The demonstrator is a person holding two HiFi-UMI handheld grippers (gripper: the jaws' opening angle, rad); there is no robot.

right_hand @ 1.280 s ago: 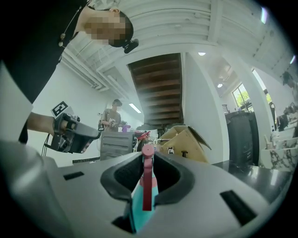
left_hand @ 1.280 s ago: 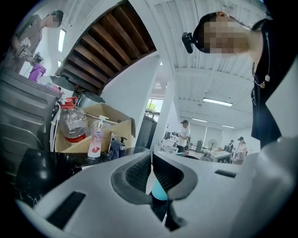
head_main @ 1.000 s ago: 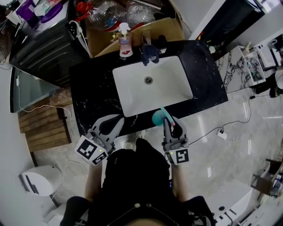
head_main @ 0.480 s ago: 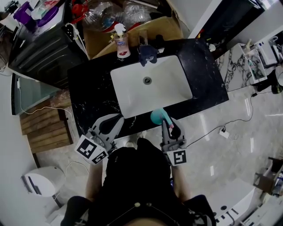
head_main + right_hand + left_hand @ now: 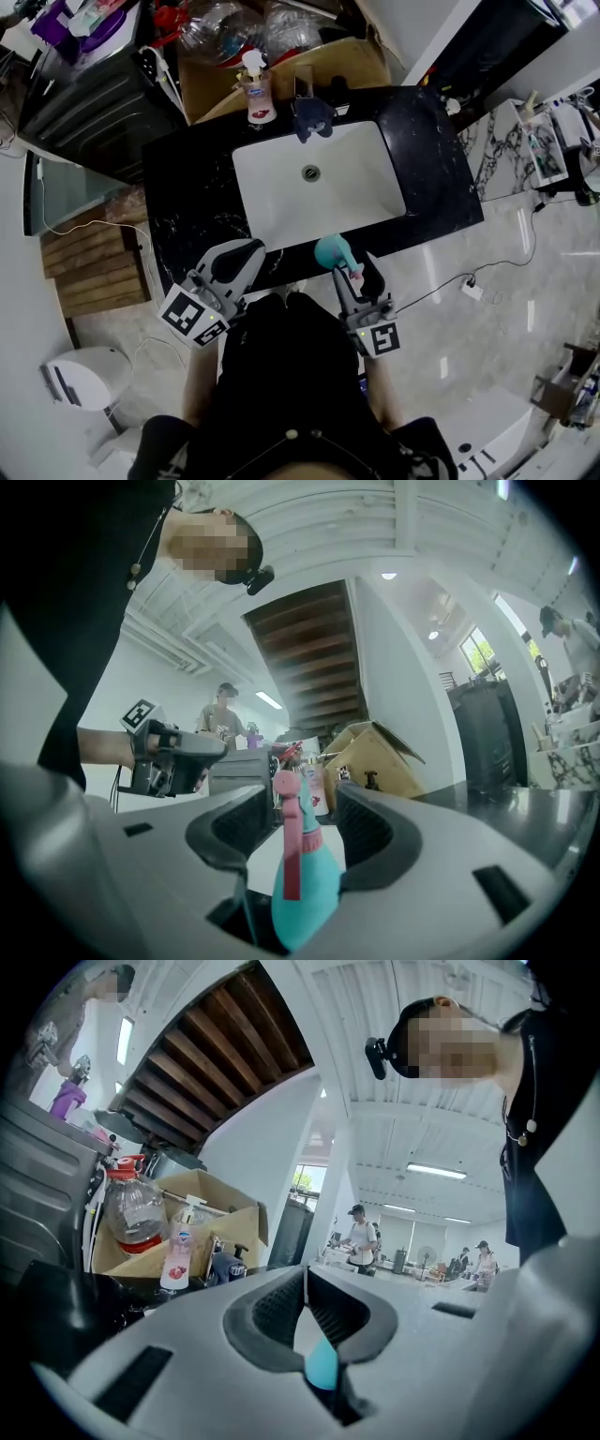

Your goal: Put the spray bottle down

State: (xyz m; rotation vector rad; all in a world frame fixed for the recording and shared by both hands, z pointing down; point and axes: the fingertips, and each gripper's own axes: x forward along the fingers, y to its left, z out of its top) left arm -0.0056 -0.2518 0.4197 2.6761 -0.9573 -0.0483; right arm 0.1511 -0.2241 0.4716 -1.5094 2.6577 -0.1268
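Note:
The spray bottle (image 5: 333,251), teal with a pink head, is at the front edge of the black countertop (image 5: 192,220), just in front of the white sink (image 5: 281,192). My right gripper (image 5: 354,272) reaches around it from the near side. In the right gripper view the bottle (image 5: 305,888) stands between the jaws of the right gripper (image 5: 302,794), which are opening; a gap shows beside the pink head. Whether its base rests on the counter is hidden. My left gripper (image 5: 248,251) hovers at the counter's front left, and its jaws (image 5: 305,1274) are shut and hold nothing.
A soap dispenser (image 5: 255,92) and a dark blue cloth over the tap (image 5: 314,114) stand behind the sink. A cardboard box (image 5: 361,61) with plastic bottles sits past the counter. A dark appliance (image 5: 89,103) is at far left. Several people stand far behind.
The right gripper's jaws have spread wider around the spray bottle. The bottle and right gripper sit slightly further left in the head view. The left gripper has edged toward the counter.

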